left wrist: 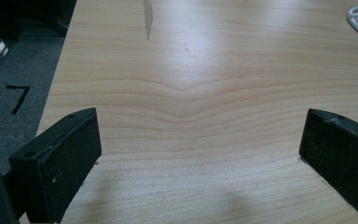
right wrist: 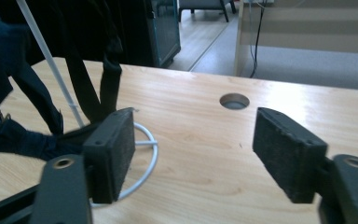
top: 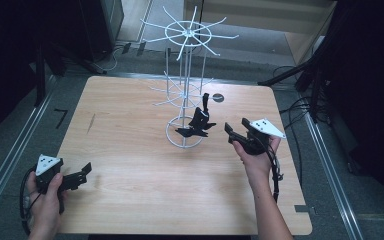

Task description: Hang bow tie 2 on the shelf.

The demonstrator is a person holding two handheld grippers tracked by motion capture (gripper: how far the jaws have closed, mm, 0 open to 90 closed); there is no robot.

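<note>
- Right claw gaping, empty, just right of the rack.
- Dark bag hangs low on the rack, straps upright, nearer this hand.
- Left claw spread, far off on the counter.

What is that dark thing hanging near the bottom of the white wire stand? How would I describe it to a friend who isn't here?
Start at the wooden table and find the tall white wire rack standing toward its far side. At the rack's ring base hangs a black strappy item, probably fabric, just left of the right gripper. It is the only thing on the otherwise bare white hooks.
</note>
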